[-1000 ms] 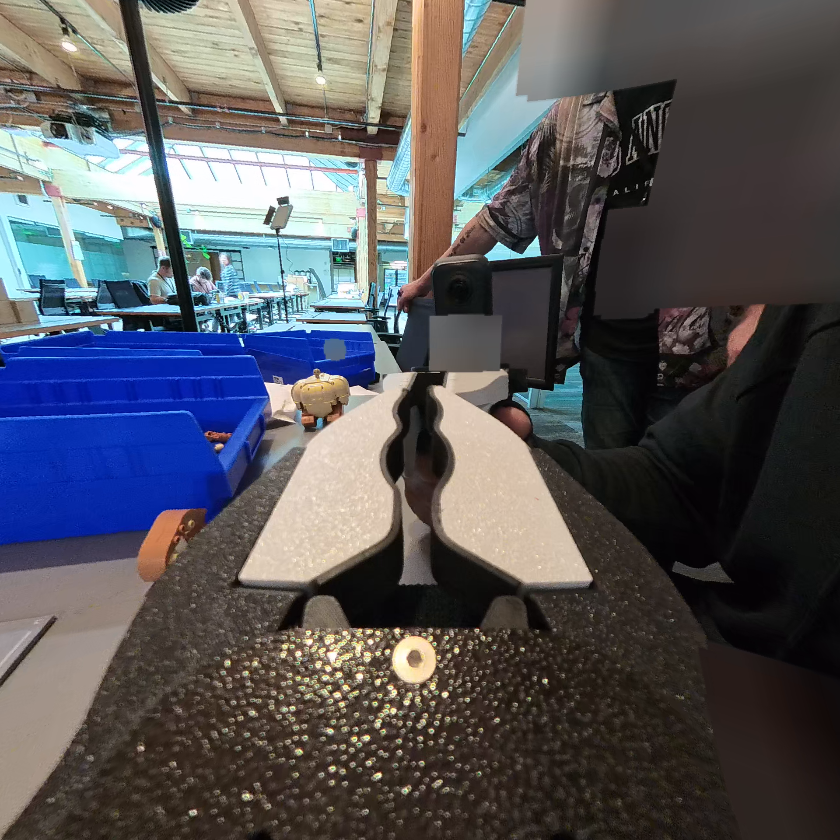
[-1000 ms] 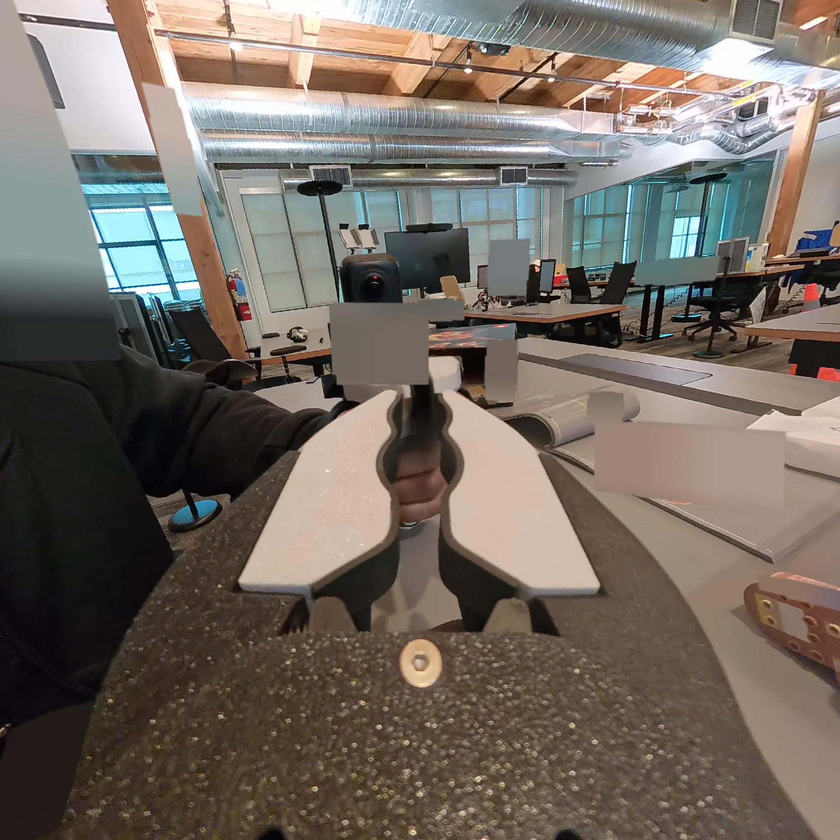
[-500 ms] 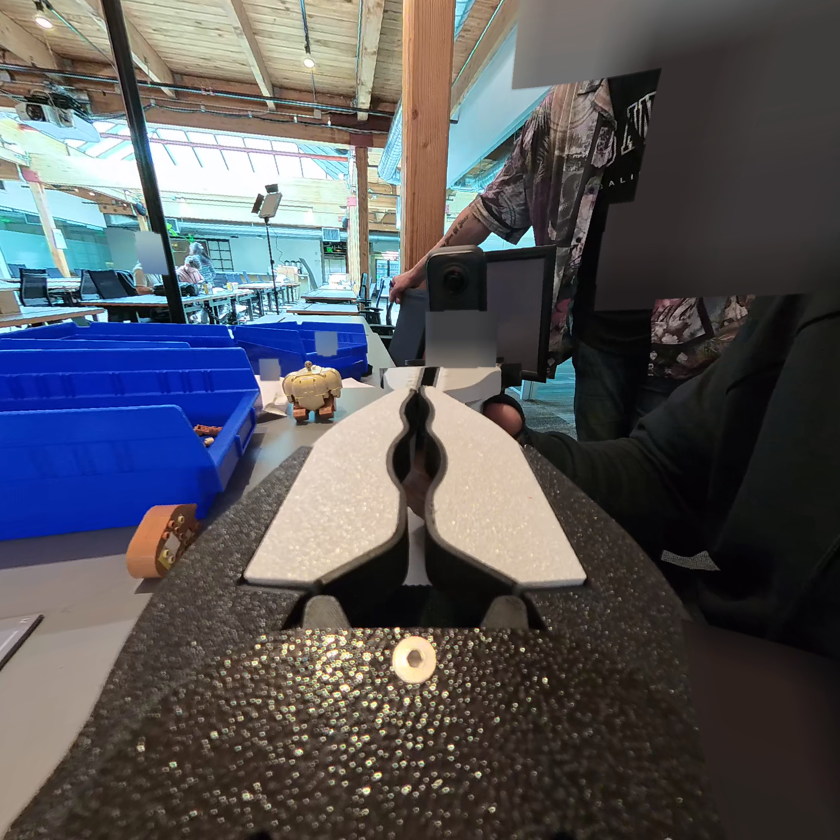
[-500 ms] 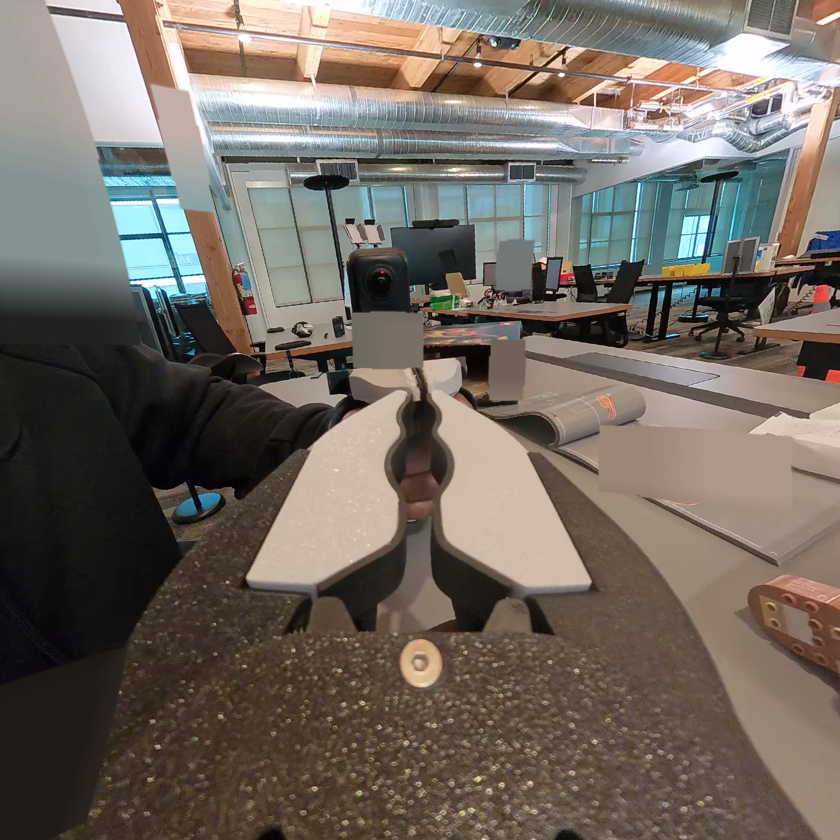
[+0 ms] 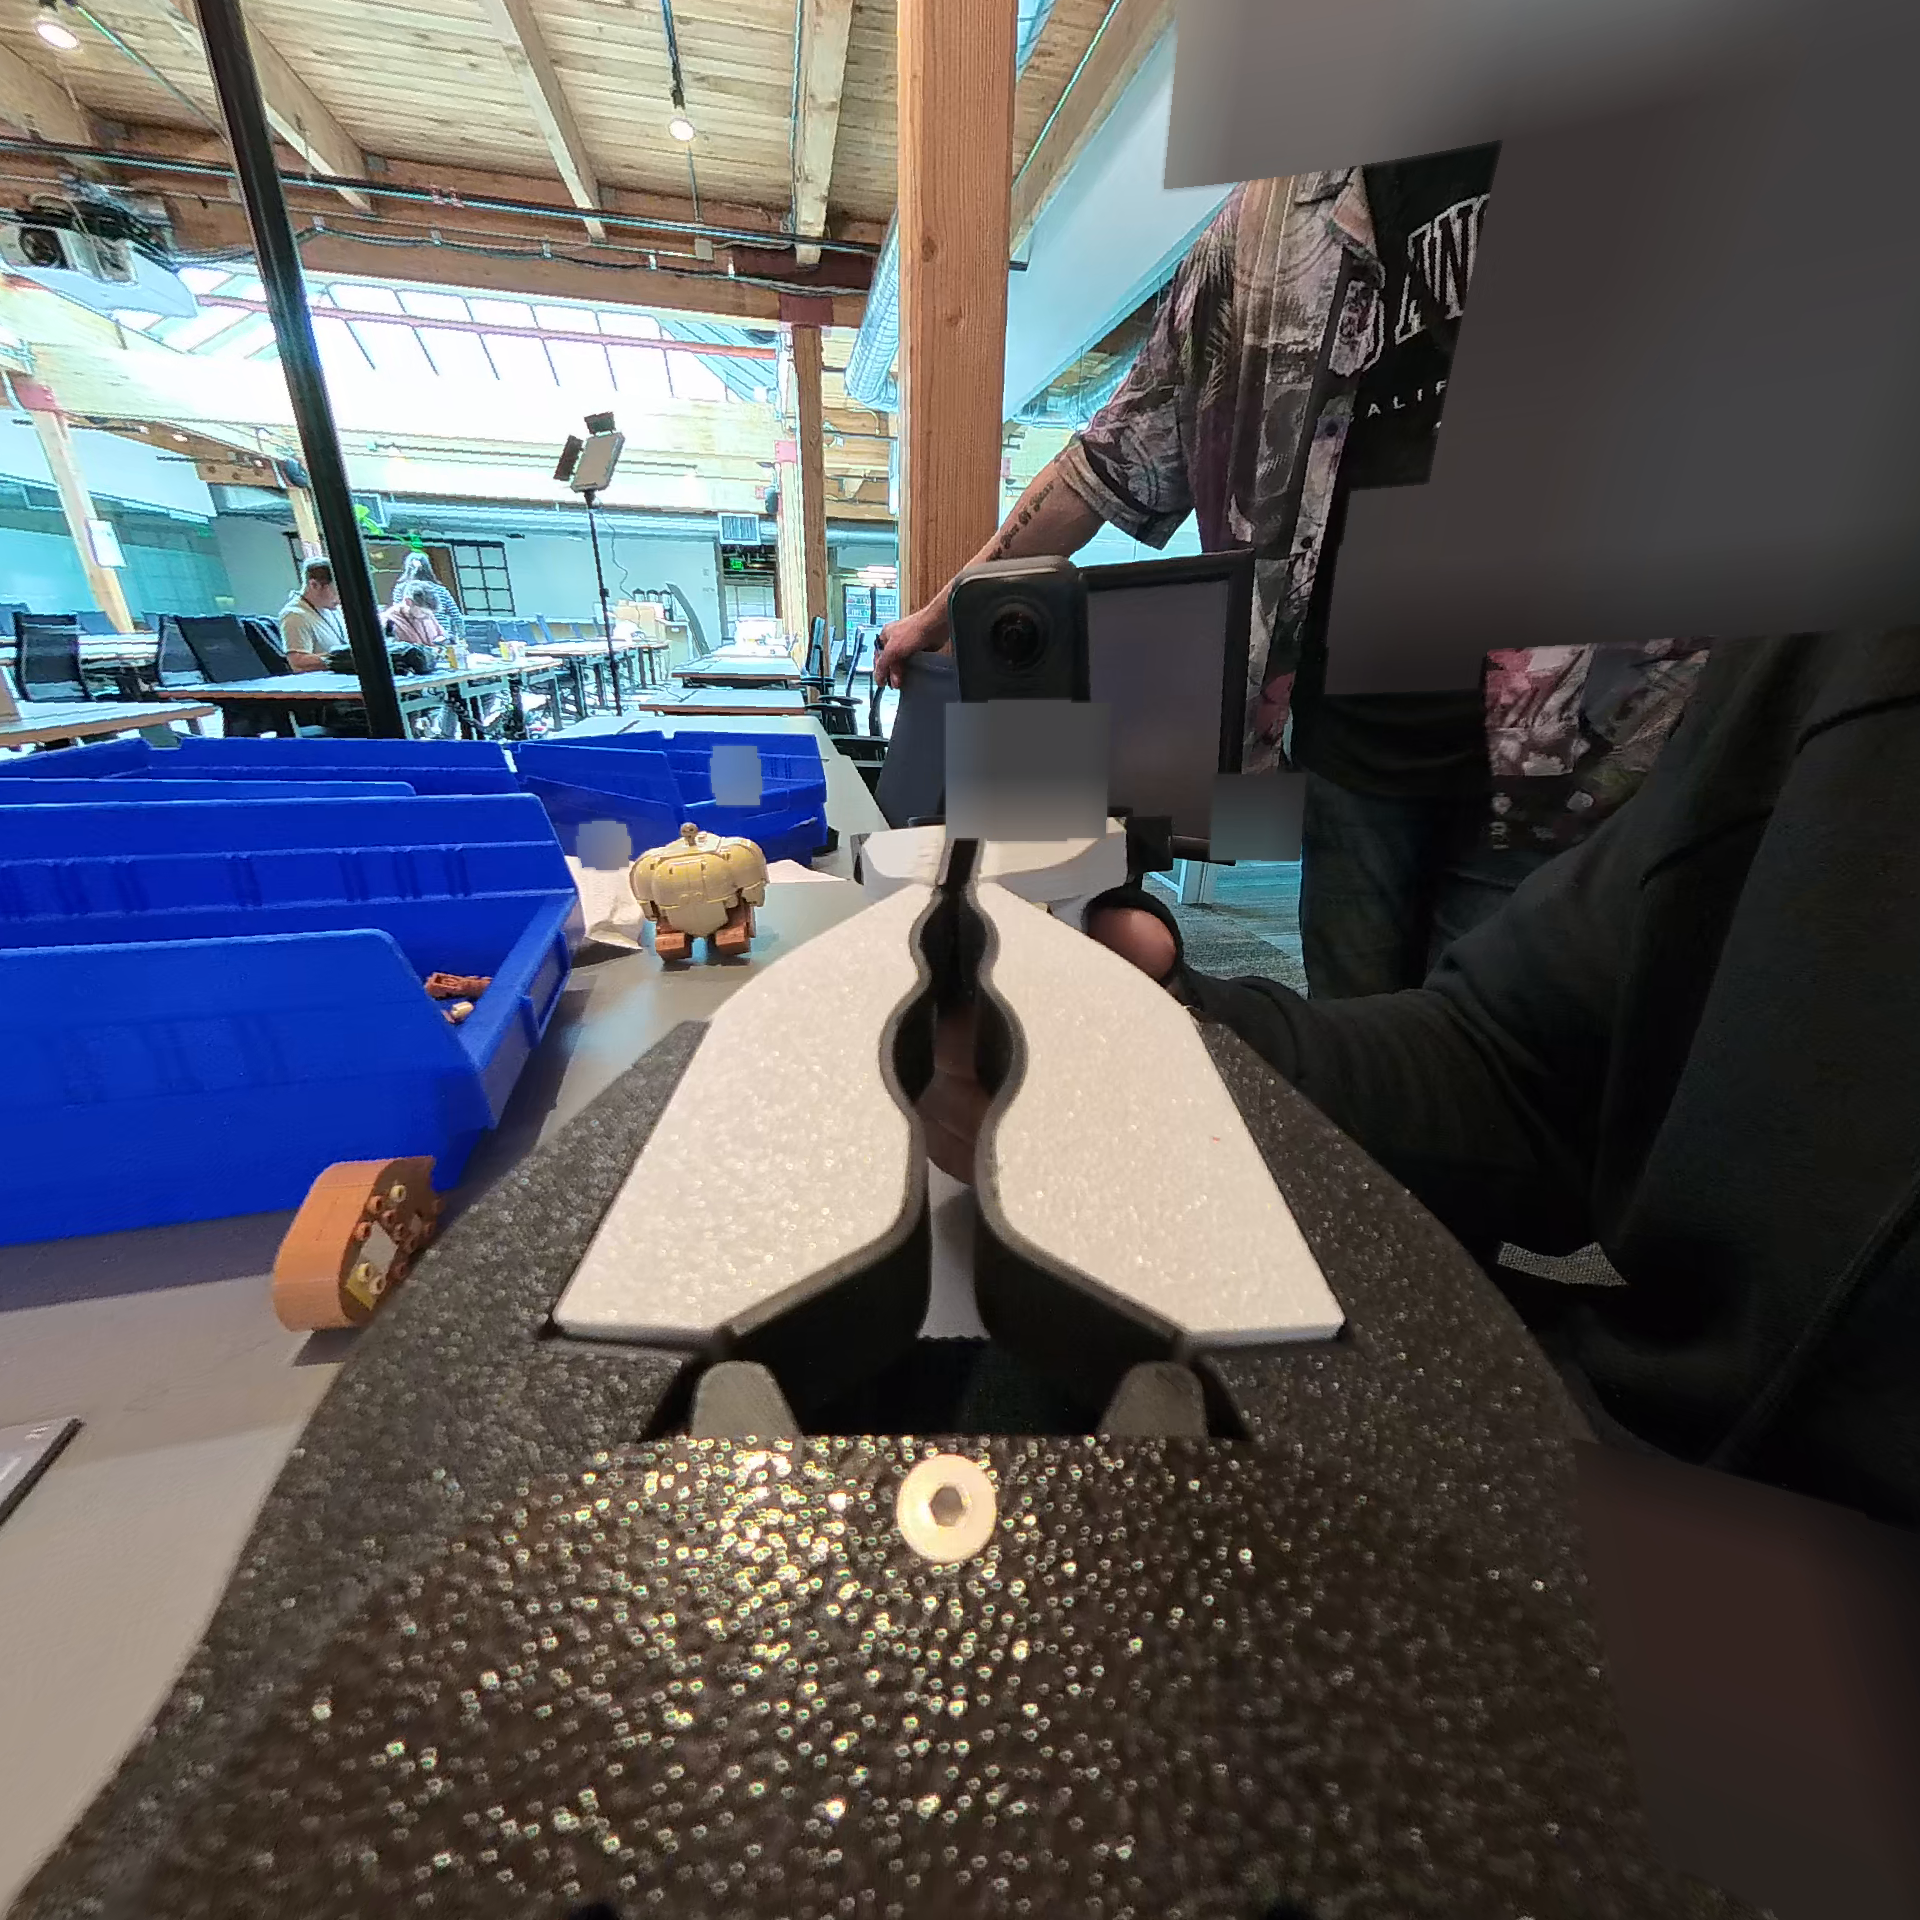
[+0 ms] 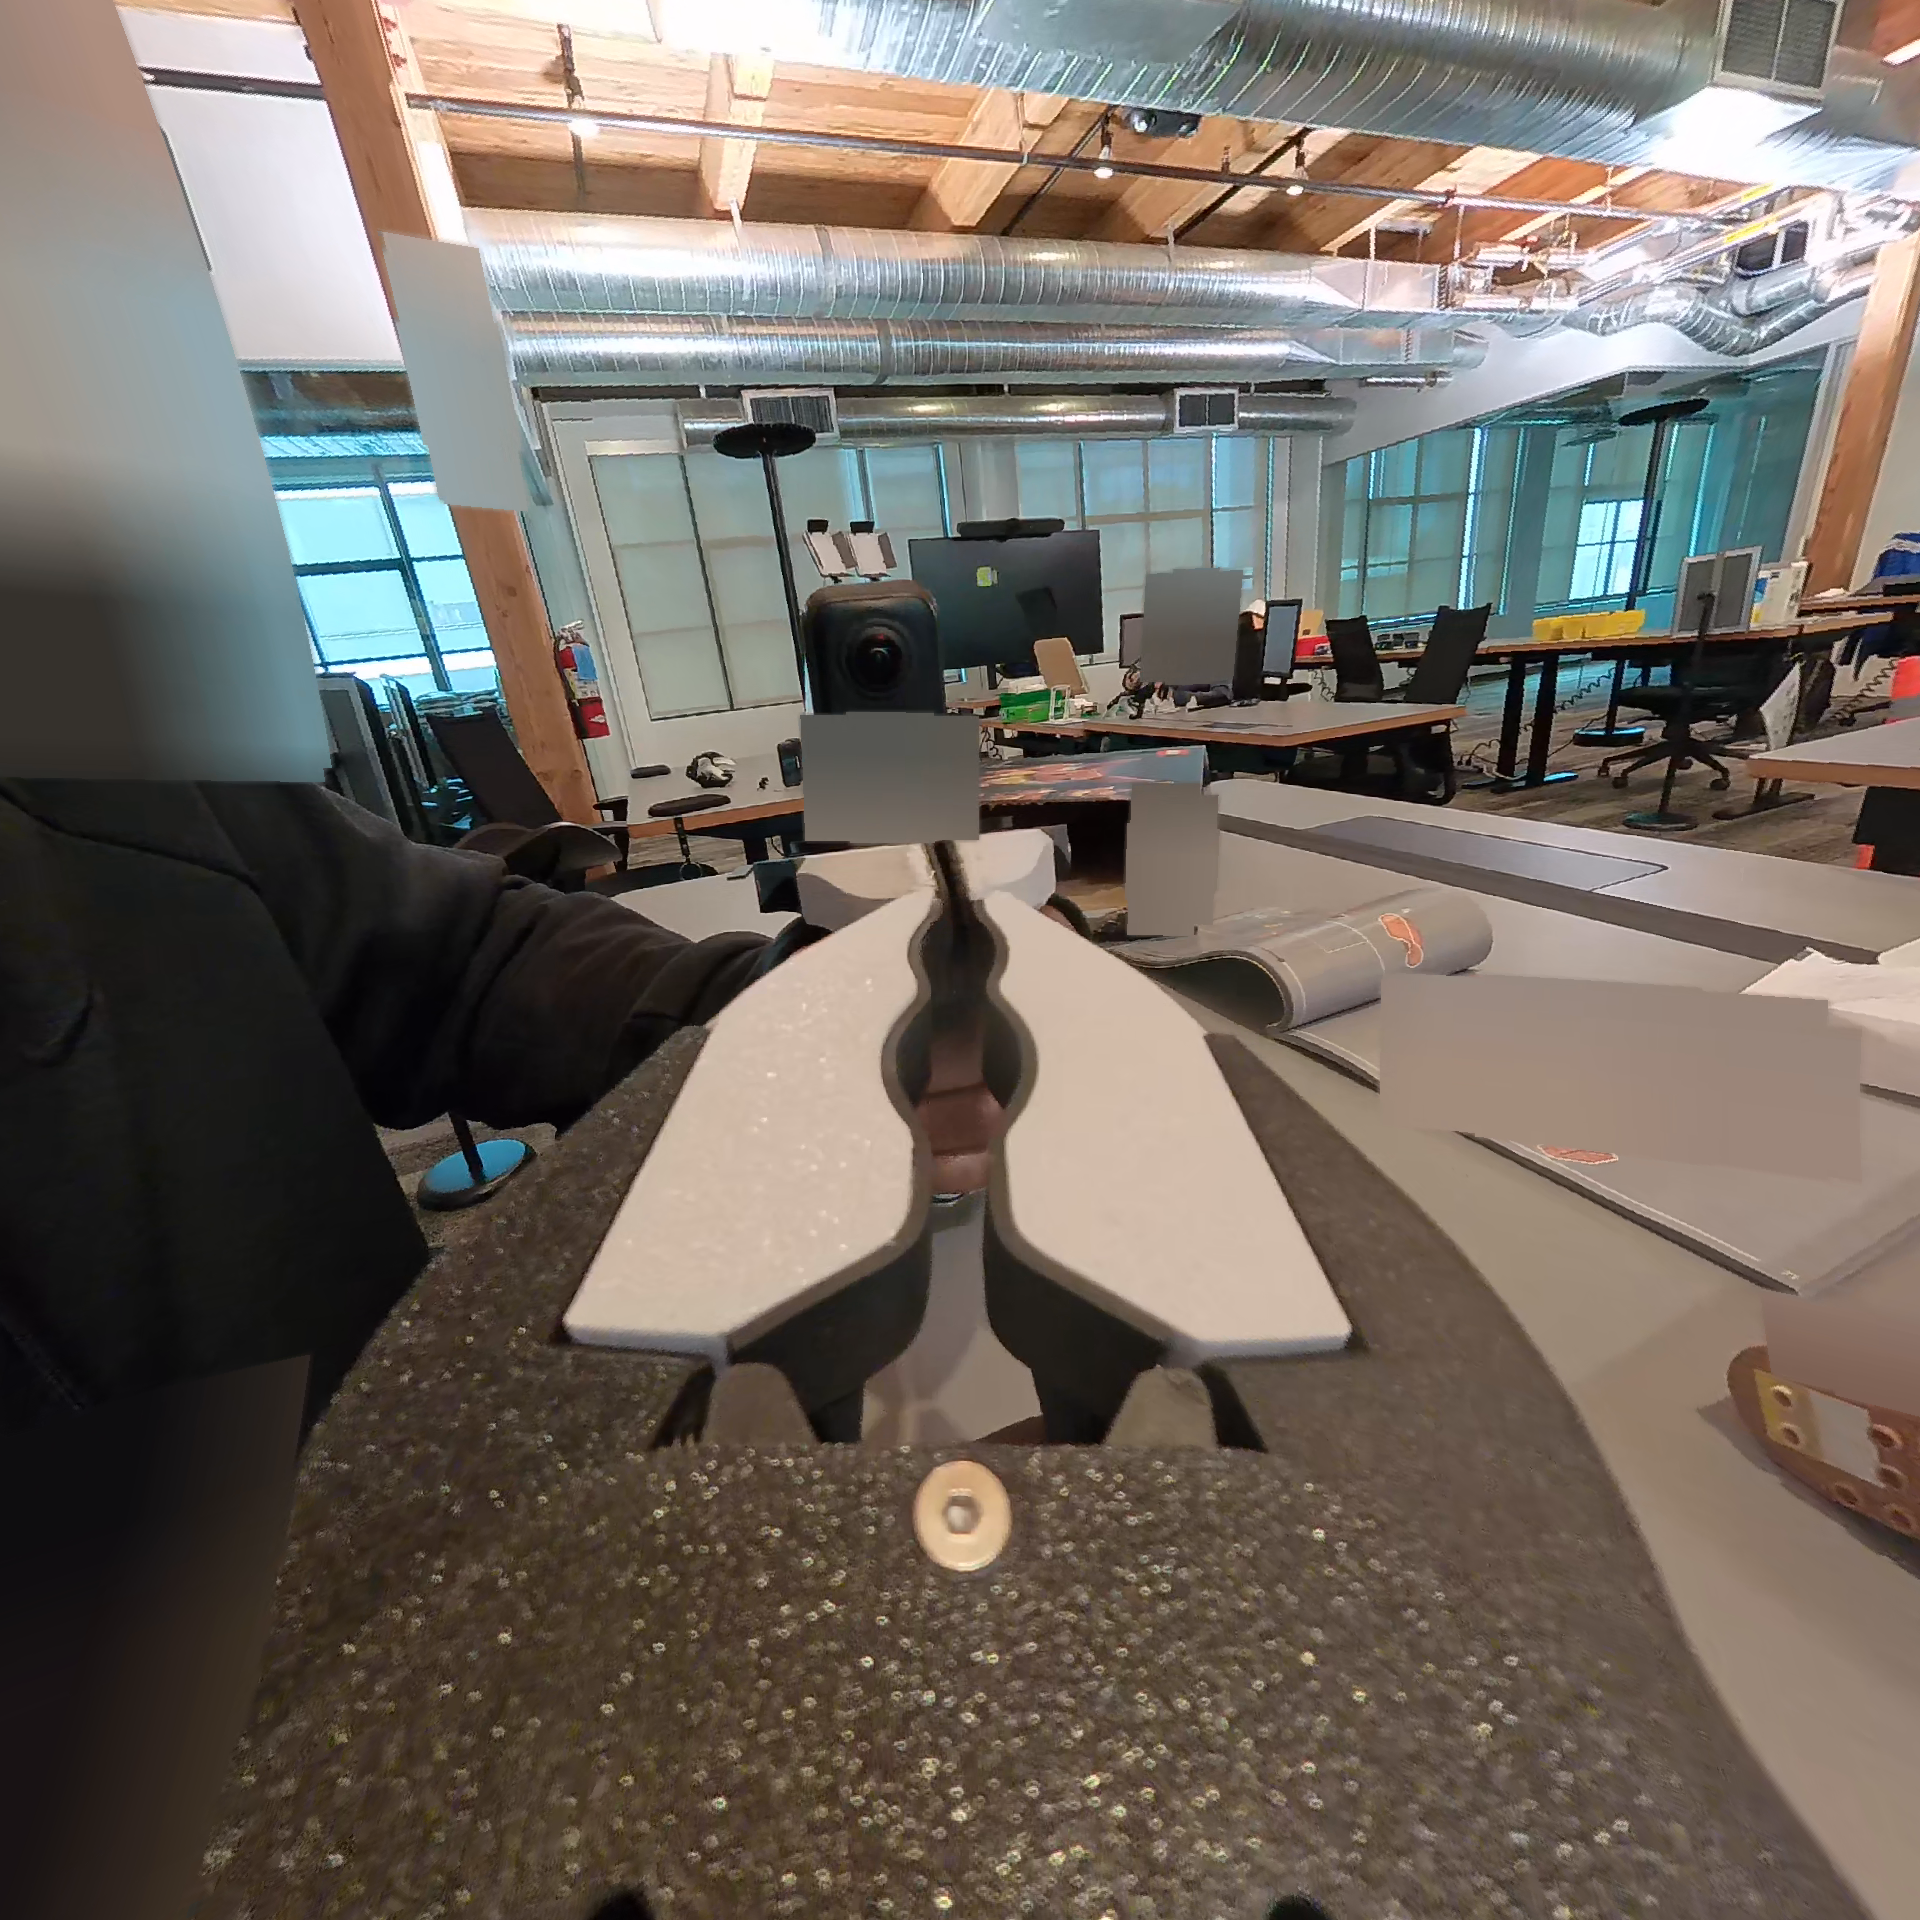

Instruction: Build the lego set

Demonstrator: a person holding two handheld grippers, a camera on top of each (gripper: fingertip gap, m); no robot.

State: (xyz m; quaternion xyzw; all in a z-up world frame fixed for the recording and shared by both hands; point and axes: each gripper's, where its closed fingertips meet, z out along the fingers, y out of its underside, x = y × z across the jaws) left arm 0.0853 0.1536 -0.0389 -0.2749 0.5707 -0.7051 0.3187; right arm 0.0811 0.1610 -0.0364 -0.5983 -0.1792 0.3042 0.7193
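I hold my two tools nose to nose above the bench (image 5: 125,1538), each one looking into the camera on the other. My left tool (image 5: 954,894) is drawn together at the tips with nothing in it; only my own hand shows through the wider hollow farther back between its fingers (image 5: 810,1091). My right tool (image 6: 951,904) is narrowed down to a thin slit and also carries nothing.

Neither tool touches any of the pieces, so nothing on the bench looks handled as things lie now. A small tan and brown brick figure (image 5: 698,891) stands on the bench beyond my left tool, beside the blue bins (image 5: 260,1039); a few small brown pieces (image 5: 455,987) lie in the nearest bin. A rounded orange brick part (image 5: 348,1242) lies on the bench just in front of that bin. On the right side an open booklet (image 6: 1340,956) lies flat on the bench.
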